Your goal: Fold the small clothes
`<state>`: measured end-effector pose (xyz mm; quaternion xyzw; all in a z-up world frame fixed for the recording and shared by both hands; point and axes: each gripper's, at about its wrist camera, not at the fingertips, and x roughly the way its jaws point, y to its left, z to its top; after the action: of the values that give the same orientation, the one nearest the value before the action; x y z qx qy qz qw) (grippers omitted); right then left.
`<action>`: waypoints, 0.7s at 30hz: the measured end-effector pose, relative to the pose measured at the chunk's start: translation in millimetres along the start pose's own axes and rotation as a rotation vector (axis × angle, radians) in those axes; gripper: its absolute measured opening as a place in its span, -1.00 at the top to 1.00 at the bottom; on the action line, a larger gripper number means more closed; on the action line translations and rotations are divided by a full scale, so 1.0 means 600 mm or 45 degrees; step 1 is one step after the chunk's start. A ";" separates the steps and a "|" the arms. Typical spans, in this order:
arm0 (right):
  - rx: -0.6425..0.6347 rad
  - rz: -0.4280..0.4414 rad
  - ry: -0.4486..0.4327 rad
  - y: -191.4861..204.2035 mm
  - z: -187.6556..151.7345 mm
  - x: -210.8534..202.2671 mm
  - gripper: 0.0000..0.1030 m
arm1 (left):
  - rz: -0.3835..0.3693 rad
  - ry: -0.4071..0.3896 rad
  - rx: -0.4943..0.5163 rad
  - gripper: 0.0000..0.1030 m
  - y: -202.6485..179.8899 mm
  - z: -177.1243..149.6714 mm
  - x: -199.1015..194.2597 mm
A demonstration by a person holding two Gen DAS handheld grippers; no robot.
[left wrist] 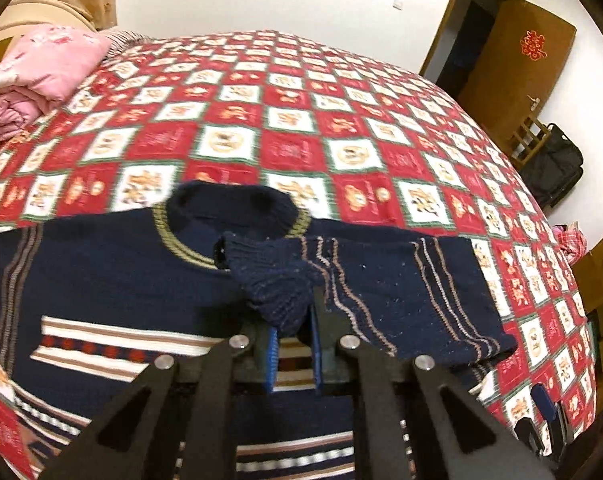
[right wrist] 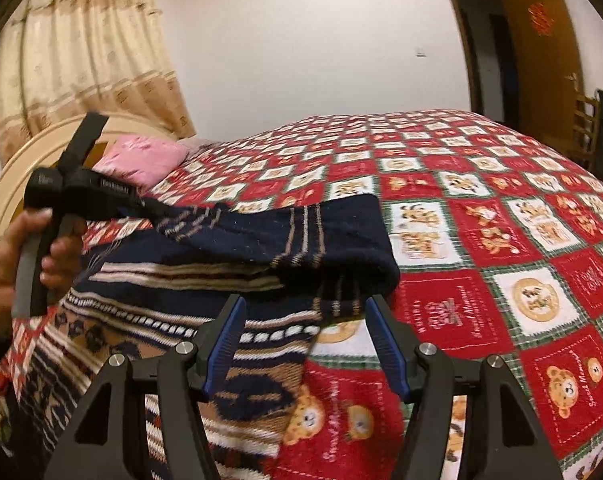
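Sweater (left wrist: 113, 276) lies at my bed's (left wrist: 301, 120) near edge; my left gripper (left wrist: 293, 320) pinches its cuff (left wrist: 273, 280), my right gripper (right wrist: 305, 340) gapes wide, empty.

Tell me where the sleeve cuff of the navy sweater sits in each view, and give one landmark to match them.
Left wrist view: the sleeve cuff is at centre, pinched in the left tool, just below the collar.
Right wrist view: the cuff itself is hidden at the left tool, left of centre; the sleeve trails right from it.
Shared landmark: the pink pillow at the bed's head.
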<state>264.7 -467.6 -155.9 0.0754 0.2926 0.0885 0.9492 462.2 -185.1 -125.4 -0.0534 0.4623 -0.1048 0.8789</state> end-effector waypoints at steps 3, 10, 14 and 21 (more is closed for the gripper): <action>-0.017 0.040 0.019 0.010 -0.006 0.004 -0.23 | 0.033 -0.026 0.012 0.73 0.018 -0.002 -0.007; 0.006 0.082 0.041 0.012 -0.012 0.010 -0.23 | 0.090 -0.031 -0.040 0.73 0.083 -0.001 -0.006; 0.011 0.097 0.050 0.012 -0.014 0.013 -0.23 | 0.126 -0.036 -0.064 0.73 0.119 -0.004 -0.009; -0.026 0.119 0.080 0.024 -0.020 0.021 -0.23 | 0.163 -0.012 -0.094 0.73 0.157 -0.013 0.005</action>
<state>266.6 -450.0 -169.8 0.0763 0.3175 0.1379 0.9351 470.2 -93.9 -150.1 -0.0566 0.4642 -0.0310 0.8834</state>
